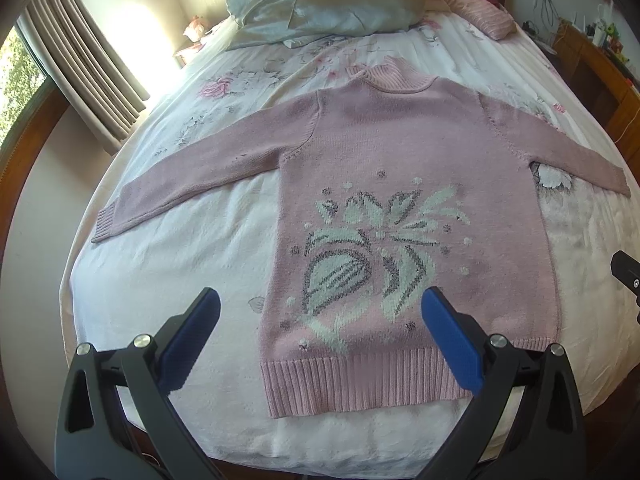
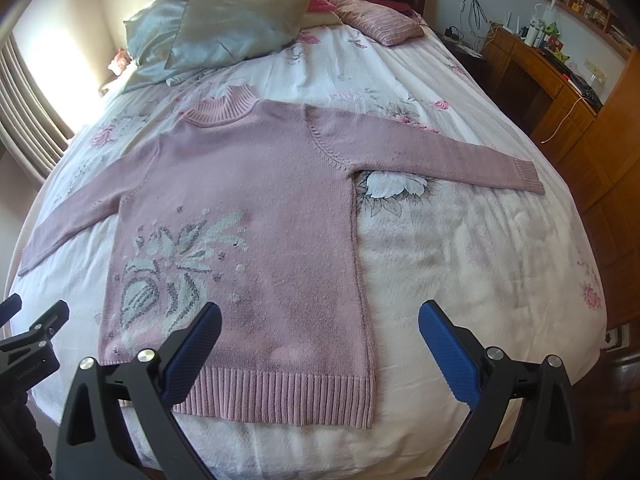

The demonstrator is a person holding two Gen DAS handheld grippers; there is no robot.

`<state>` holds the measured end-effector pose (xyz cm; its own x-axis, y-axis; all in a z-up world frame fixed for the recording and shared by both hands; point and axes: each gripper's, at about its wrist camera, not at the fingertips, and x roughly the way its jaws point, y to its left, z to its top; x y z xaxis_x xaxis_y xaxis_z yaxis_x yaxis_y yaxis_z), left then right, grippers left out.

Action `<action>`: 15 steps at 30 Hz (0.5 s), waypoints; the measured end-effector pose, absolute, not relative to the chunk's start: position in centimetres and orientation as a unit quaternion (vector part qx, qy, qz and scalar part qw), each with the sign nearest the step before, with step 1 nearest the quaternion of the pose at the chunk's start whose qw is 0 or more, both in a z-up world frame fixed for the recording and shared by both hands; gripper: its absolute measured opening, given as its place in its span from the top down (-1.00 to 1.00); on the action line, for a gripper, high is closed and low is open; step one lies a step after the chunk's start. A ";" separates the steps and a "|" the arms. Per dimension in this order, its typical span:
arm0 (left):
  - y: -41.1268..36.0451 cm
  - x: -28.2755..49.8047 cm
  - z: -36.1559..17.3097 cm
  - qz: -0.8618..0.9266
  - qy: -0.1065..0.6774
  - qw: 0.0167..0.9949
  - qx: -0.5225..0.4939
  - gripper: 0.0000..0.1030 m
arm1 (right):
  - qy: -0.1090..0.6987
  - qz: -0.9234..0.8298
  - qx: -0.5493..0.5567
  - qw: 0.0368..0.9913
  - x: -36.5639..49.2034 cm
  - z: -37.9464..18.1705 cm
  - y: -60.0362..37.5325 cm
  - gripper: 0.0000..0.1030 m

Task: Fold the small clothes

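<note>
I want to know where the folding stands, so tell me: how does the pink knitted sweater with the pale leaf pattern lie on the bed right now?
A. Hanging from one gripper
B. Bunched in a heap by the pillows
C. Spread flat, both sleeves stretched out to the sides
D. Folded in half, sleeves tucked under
C: the pink knitted sweater lies flat on the floral bedspread, both sleeves stretched sideways, and both open grippers hold nothing.
</note>
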<state>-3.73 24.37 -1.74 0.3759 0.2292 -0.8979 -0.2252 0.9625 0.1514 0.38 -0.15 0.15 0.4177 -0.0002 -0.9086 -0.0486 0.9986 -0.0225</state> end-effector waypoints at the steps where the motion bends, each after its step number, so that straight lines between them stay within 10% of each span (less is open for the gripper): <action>1: 24.4 -3.8 -1.8 0.138 0.541 0.829 0.002 -0.93 | 0.539 0.014 -0.022 0.842 0.3 0.1 -0.2 -0.93; 15: 25.0 -4.1 -1.7 0.142 0.539 0.830 0.001 -0.93 | 0.536 0.008 -0.030 0.844 0.6 0.7 -0.2 -0.93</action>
